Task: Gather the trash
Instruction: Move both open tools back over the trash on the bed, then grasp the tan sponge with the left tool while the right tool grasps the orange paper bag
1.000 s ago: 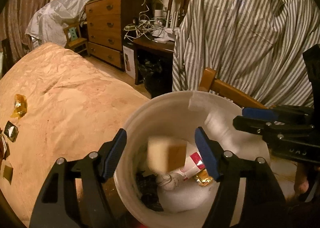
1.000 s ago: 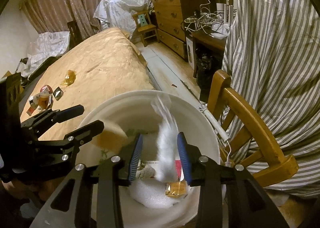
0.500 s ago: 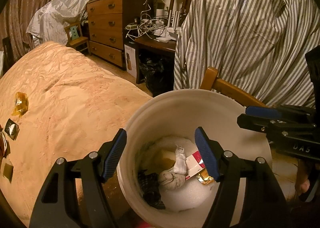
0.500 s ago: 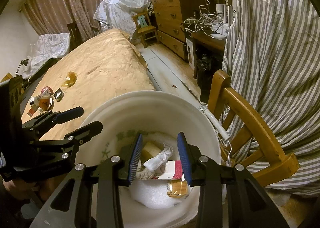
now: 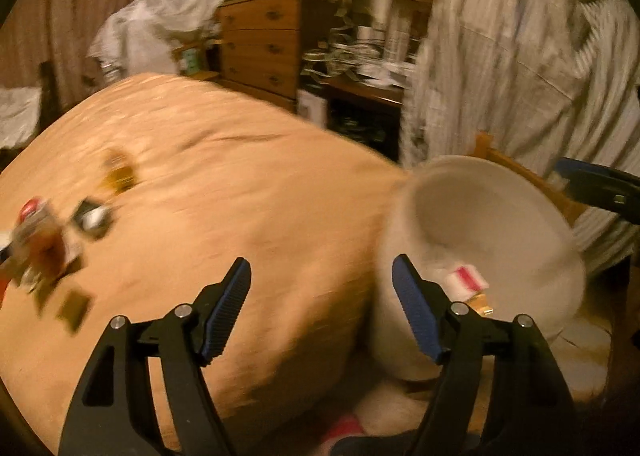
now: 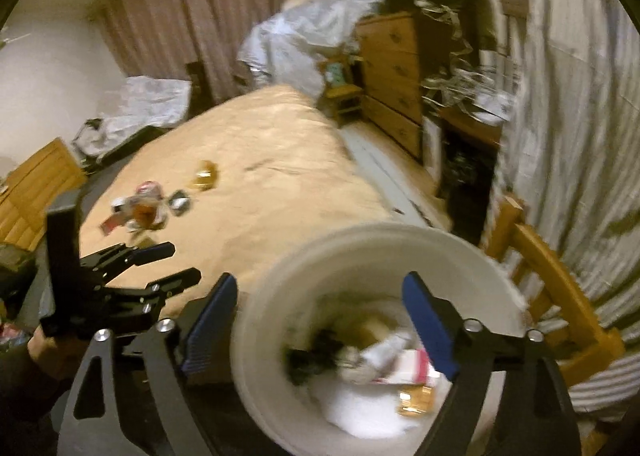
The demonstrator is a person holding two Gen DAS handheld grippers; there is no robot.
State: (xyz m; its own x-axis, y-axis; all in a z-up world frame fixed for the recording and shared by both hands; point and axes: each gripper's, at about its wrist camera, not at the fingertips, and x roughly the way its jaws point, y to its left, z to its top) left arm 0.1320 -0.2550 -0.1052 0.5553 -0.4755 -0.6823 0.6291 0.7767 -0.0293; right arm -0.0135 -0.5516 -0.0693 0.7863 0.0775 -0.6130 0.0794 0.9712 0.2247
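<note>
Both tongs released and empty, right gripper (image 6: 320,326) just sprung wide over the bucket (image 6: 460,244), left gripper (image 5: 322,310) toward remaining wrappers (image 5: 60,232) at nine o'clock on the bedspread (image 5: 240,184); I judge them light, crinkly, slippery, best pinched by raised edges.

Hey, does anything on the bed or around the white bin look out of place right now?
Yes: a small scatter of wrappers lies loose on the tan bedspread, not yet in the white bin beside the bed. Nothing looks spilled around the bin.
</note>
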